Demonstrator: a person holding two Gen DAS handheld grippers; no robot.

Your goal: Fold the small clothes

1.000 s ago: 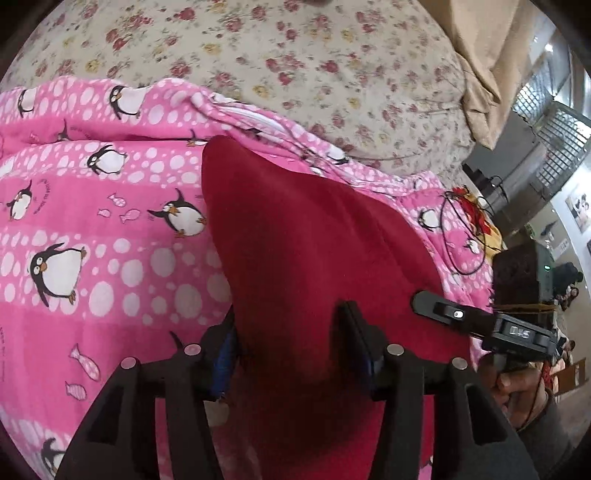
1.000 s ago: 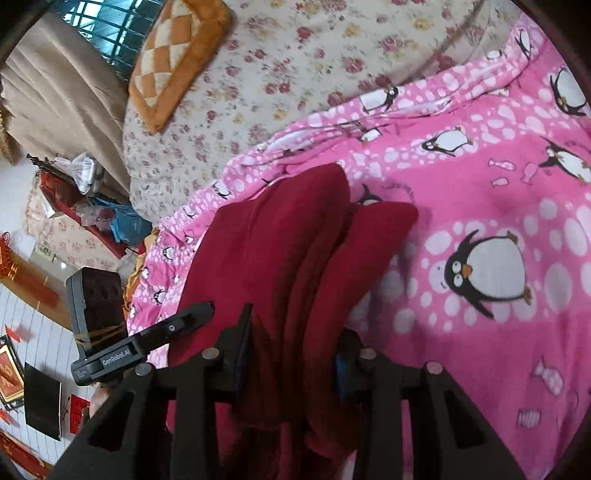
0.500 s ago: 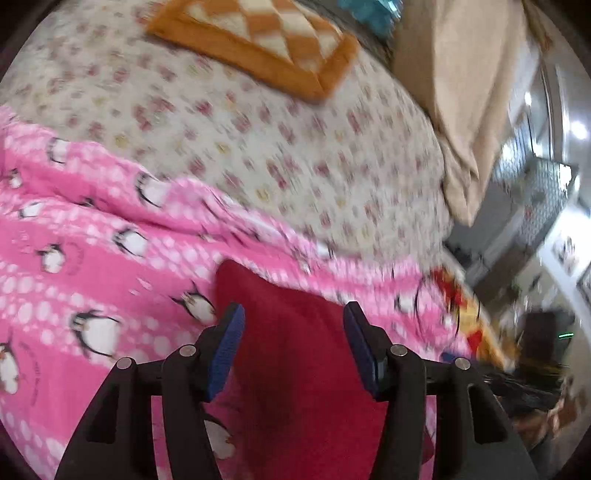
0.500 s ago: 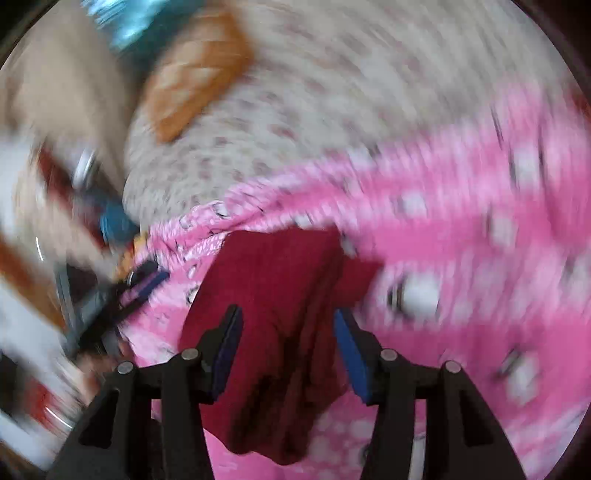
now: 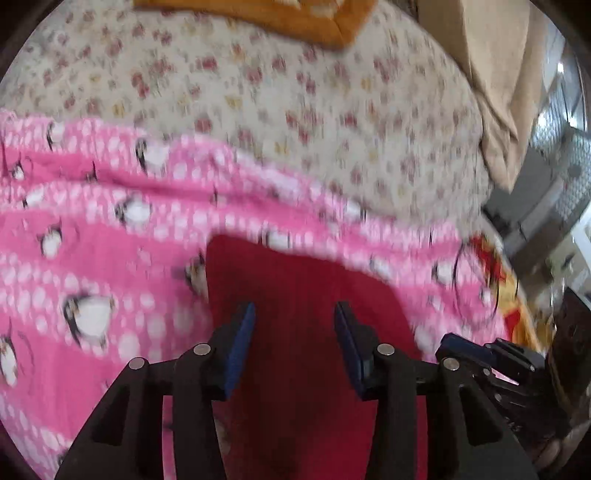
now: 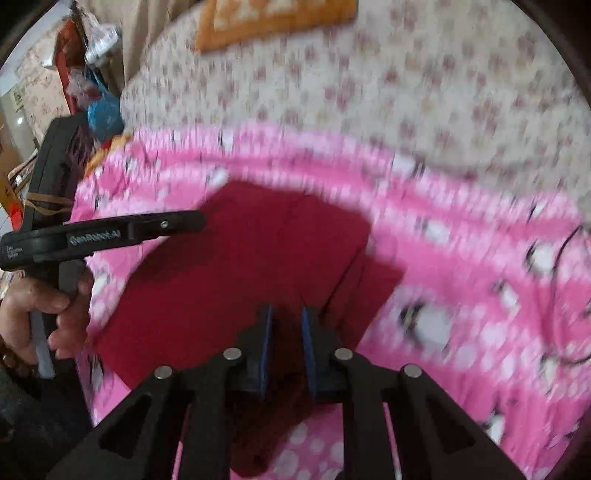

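Note:
A dark red garment [image 5: 295,288] lies folded on a pink penguin blanket [image 5: 92,229]; it also shows in the right wrist view [image 6: 236,266]. My left gripper [image 5: 294,314] is open and empty, raised above the garment. My right gripper [image 6: 287,317] hovers over the garment's near edge with its jaws a narrow gap apart and nothing between them. The left gripper's body shows at the left of the right wrist view [image 6: 110,232], held by a hand. Both views are motion-blurred.
The pink blanket [image 6: 461,295] lies on a floral bedspread [image 5: 258,92]. An orange checked cushion [image 6: 273,18] sits at the far side of the bed. A beige curtain [image 5: 495,74] hangs at the right. Clutter and a black box [image 6: 51,166] stand beyond the bed's left edge.
Both grippers have let go of the red garment and lifted away from it. The garment now lies flat on the blanket. The right jaws have narrowed since half a second ago.

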